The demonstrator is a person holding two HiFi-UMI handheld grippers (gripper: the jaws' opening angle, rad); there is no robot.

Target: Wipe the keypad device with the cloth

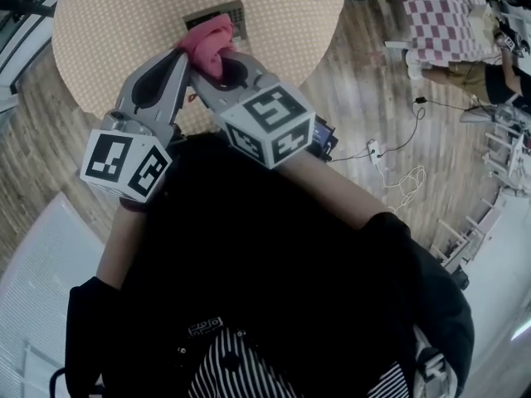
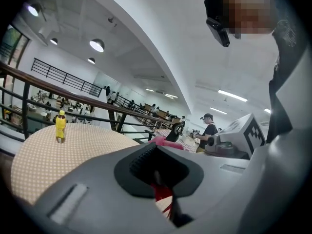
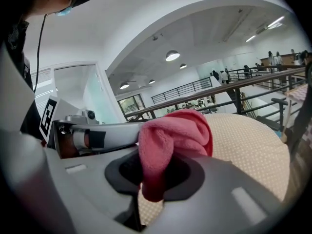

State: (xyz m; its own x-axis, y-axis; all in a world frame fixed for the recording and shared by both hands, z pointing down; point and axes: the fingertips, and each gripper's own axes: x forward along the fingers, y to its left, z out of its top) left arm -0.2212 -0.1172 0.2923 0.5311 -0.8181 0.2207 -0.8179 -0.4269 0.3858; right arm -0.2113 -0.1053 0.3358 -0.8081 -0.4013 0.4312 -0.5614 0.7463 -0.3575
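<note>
Head view: found the keypad device (image 1: 212, 13) lying on the round table (image 1: 124, 23) at upper centre of the frame, its lower part hidden behind the pink cloth (image 1: 207, 44). Found the right gripper (image 1: 214, 63) clamped on that cloth, with the left gripper (image 1: 184, 60) just beside it at left. Left gripper view: recorded fingers (image 2: 97, 189) closed together, gripping nothing; noted the cloth just beyond them and a yellow bottle (image 2: 60, 126) upright on the table at left of frame. Right gripper view: confirmed fingers (image 3: 234, 189) shut on the cloth at centre frame, bunched above them.
</note>
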